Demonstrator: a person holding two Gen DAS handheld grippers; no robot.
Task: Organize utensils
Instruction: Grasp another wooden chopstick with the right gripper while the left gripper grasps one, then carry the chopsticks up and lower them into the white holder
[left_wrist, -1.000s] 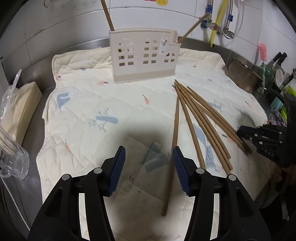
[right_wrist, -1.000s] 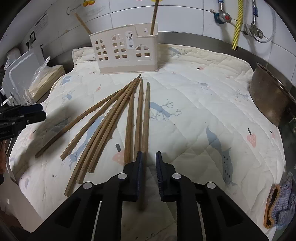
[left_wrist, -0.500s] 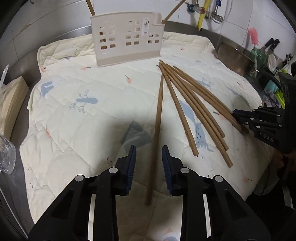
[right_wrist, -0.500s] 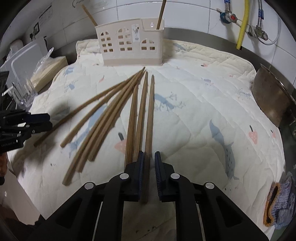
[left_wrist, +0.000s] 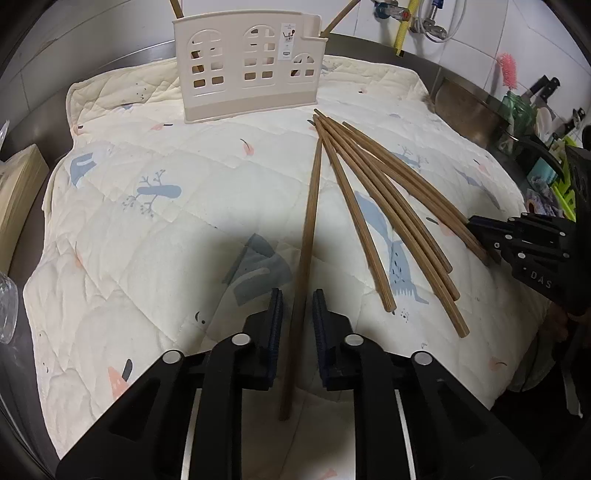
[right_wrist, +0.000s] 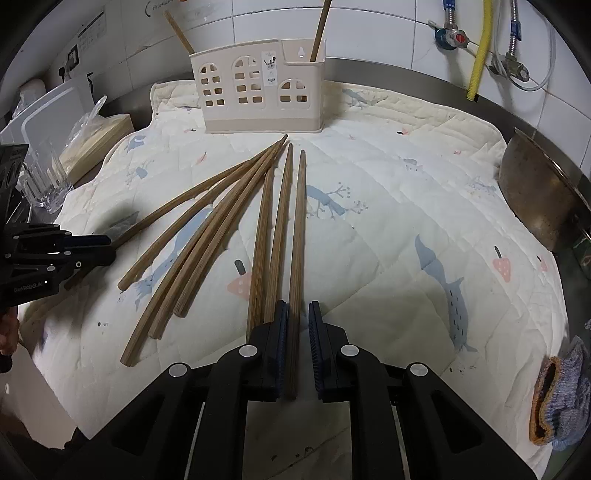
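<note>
Quilted cloth (left_wrist: 155, 236) covers the counter, a beige rack (left_wrist: 248, 66) at its far edge, chopsticks (right_wrist: 207, 236) fanned before it. Left gripper (left_wrist: 297, 301) has just been closing around the lone stick (left_wrist: 309, 218). Right gripper (right_wrist: 297, 314) clamps the rightmost stick (right_wrist: 297, 236).

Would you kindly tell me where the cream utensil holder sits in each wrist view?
Left wrist: utensil holder at top centre, left of the chopsticks' far tips.
Right wrist: utensil holder at upper centre, just beyond the fanned chopsticks.
Shared landmark: the yellow hose on the tiled wall.
</note>
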